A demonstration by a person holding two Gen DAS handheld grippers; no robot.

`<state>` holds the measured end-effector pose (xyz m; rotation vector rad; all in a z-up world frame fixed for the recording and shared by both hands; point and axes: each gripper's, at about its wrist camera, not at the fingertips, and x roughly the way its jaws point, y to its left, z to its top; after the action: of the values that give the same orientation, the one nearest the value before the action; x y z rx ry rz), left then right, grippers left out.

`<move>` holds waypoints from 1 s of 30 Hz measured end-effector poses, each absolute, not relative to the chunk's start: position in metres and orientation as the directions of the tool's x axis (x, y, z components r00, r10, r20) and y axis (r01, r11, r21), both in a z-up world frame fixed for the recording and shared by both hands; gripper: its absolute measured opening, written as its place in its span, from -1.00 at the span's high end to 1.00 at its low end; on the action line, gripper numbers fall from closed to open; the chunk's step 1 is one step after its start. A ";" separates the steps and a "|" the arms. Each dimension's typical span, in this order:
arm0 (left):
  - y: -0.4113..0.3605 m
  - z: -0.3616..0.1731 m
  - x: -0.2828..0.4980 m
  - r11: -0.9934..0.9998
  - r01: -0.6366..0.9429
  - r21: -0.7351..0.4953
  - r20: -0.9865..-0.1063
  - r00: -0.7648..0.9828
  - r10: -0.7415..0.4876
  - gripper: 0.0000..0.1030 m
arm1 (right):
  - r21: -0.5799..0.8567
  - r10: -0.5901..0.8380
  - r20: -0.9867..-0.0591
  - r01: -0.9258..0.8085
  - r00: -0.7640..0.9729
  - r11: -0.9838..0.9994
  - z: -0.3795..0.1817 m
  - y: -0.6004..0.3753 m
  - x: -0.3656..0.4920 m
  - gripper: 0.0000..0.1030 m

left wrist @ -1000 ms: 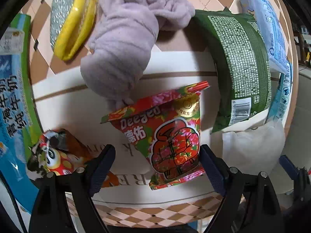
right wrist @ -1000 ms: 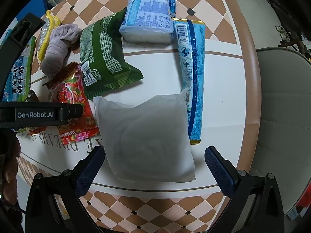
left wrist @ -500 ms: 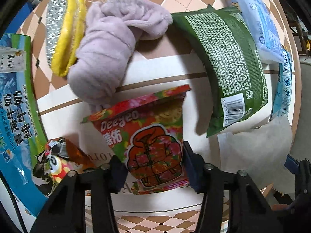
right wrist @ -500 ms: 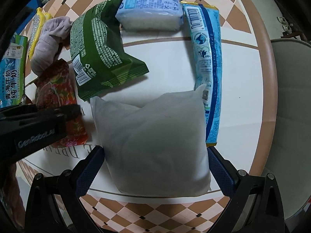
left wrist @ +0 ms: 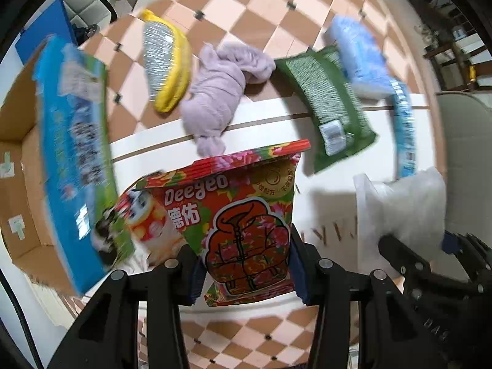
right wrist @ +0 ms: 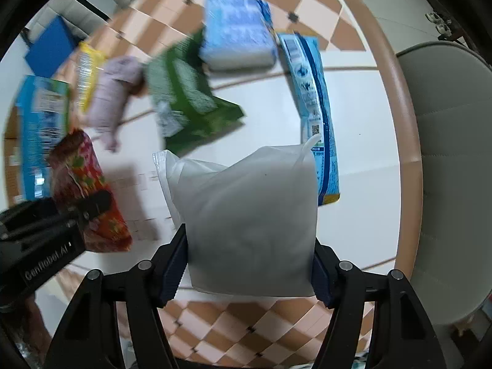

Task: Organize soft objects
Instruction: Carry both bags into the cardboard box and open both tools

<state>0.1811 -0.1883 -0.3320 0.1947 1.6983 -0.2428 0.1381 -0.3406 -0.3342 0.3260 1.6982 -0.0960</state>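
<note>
A red flowered packet (left wrist: 246, 224) printed with a padded jacket hangs upright, raised off the table (left wrist: 326, 203), pinched at both sides. A plain white pouch (right wrist: 249, 224), puffy and translucent, is likewise squeezed at its sides and lifted near the table's right edge. A lilac knotted cloth (left wrist: 218, 98) lies toward the far edge

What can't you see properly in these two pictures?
- Left wrist view: the writing on the blue and green pack is smeared by blur.
- Left wrist view: the panda snack bag is partly hidden behind the red floral packet in the left gripper.
- Right wrist view: what fills the white bag between the closing right gripper cannot be told; its skin is cloudy.
</note>
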 end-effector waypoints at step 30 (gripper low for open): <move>0.167 -0.263 0.402 0.993 0.078 -0.093 -0.982 -0.175 -0.078 0.17 | 0.283 0.285 -0.959 0.088 -0.013 0.955 -0.247 0.012 0.324 -0.38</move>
<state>0.4022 0.1669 -0.2634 -0.0001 1.7409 -0.1380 0.3243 0.0119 -0.2465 0.2943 1.5836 0.1594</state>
